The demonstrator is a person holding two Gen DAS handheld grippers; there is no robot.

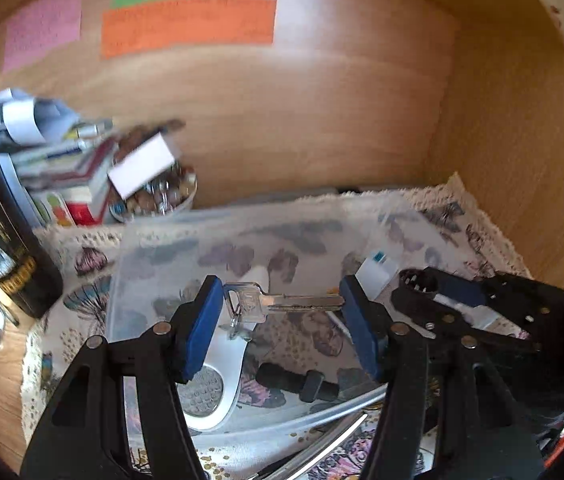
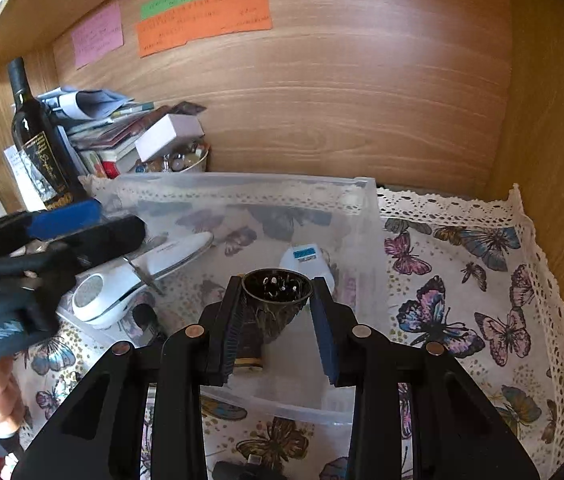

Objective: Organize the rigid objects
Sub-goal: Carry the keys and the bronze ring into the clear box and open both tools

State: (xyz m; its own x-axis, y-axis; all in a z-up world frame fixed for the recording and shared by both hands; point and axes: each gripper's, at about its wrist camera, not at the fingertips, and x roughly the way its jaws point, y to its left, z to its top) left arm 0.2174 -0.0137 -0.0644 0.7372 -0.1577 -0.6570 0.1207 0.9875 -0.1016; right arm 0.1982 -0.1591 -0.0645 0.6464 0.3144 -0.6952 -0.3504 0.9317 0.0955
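Note:
A clear plastic bin [image 2: 365, 208] sits on a butterfly cloth in a wooden cabinet. My left gripper [image 1: 278, 304] holds a silver key [image 1: 282, 302] end to end between its blue pads, above the bin; a ring hangs from the key's head. My right gripper [image 2: 276, 300] is shut on a dark cup-shaped holder [image 2: 276, 292] over the bin; it also shows in the left wrist view [image 1: 417, 284]. In the bin lie a white handheld device [image 2: 130, 280], a white box with a blue label [image 2: 307, 260] and a small black piece [image 1: 301, 384].
A dark wine bottle [image 2: 38, 140], a stack of books and papers [image 2: 102, 128], and a bowl of small stones with a white box on it [image 2: 174, 160] stand at the back left. Coloured notes [image 2: 202, 20] are stuck to the back wall. Butterfly cloth [image 2: 461, 300] lies right of the bin.

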